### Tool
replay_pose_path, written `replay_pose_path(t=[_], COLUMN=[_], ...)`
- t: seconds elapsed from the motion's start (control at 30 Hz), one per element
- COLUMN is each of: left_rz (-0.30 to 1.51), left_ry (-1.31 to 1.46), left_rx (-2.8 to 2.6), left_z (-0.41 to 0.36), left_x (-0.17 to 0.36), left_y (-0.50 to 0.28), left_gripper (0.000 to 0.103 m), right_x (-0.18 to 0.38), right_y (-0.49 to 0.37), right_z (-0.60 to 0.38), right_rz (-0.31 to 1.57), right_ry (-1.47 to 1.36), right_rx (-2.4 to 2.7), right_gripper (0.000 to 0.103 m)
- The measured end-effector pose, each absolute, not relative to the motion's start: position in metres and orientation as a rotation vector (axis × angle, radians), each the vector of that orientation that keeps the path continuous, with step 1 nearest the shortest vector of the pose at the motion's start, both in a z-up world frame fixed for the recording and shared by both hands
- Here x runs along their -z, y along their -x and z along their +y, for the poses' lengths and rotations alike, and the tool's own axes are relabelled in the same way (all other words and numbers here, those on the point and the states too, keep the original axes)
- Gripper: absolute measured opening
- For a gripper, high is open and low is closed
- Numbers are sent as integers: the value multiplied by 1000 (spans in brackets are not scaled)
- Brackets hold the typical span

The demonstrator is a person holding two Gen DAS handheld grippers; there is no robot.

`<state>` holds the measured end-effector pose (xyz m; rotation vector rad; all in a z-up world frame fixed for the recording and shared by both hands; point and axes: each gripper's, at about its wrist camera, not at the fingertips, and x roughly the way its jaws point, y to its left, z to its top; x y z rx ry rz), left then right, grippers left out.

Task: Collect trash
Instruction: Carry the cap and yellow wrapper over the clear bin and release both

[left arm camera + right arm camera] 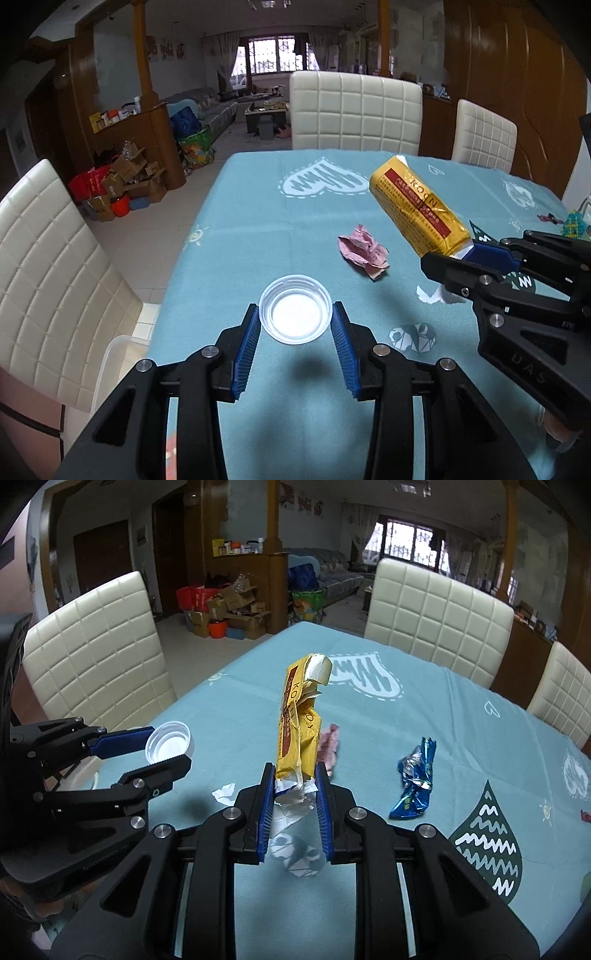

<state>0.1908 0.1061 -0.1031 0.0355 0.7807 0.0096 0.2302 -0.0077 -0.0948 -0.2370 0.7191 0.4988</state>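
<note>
A round white plastic cap [295, 314] sits between the blue pads of my left gripper [295, 306], which is shut on it and holds it a little above the teal tablecloth [240, 229]; its shadow falls below. My right gripper [295, 771] is shut on the crumpled white end of a yellow wrapper [299, 723], which stands up from the jaws. From the left wrist view the wrapper [413, 199] slants up out of the right gripper [454, 254]. The cap [170, 743] and the left gripper [170, 747] show at the left. A pink crumpled paper [362, 251] and a blue foil wrapper [415, 779] lie on the cloth.
A white paper scrap [223, 792] lies on the cloth near the grippers. A clear plastic bin [118, 347] stands beside the table's left edge. White padded chairs [354, 110] stand at the far side, and another chair [48, 266] at the left. Cardboard boxes [129, 181] are piled on the floor.
</note>
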Motion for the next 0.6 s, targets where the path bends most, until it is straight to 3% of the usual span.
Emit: replay_pose_path(t=[0.6], left_rz=[686], left_ry=[44], left_rx=[-96], left_z=[172], left_x=[77], left_y=[-121], left_gripper=[39], right_x=[70], right_y=[-172], right_z=[70], right_rz=[648], right_ry=[353], right_rx=[-569], right_gripper=[24])
